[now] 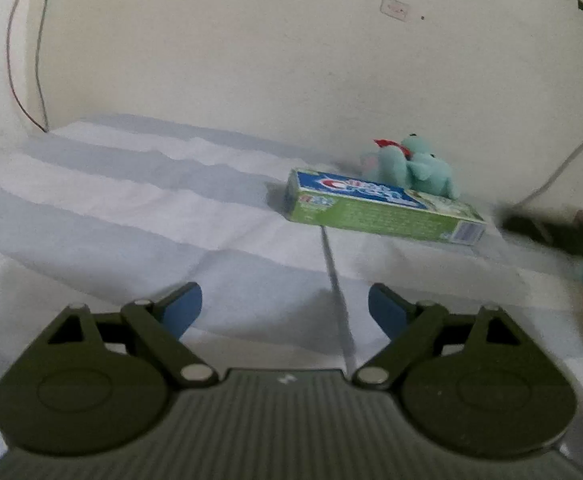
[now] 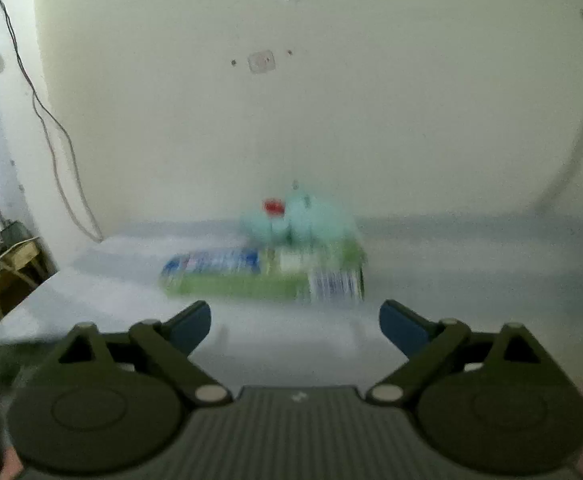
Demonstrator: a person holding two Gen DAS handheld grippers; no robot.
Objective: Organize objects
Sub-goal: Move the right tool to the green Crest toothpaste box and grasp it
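Both grippers are up close w/ nothing between the pads. Left gripper has its blue pads spread wide apart, hovering over the striped cloth (pale blue and white bands, a bit wrinkled). Right gripper looks the same, jaws wide, nothing held.

Toothpaste box lies flat on the cloth, far side, right of center in the left wrist view. Green sides, blue top w/ a red and white logo, barcode on the right end. It sits at a slight angle, left end a little farther back. Teal plush toy is right behind it, touching or nearly touching the box's back edge (can't tell which), w/ something red near its head. Both are near the cream wall.

From the right wrist view the same box and plush are straight ahead, pretty blurry tbh, box just beyond the open pads but not between them.

Other stuff: thin wires hang down the wall at far left, a thin gray line runs across the cloth from the box toward the left gripper, and there's a wooden piece off the left edge of the surface in the right view.
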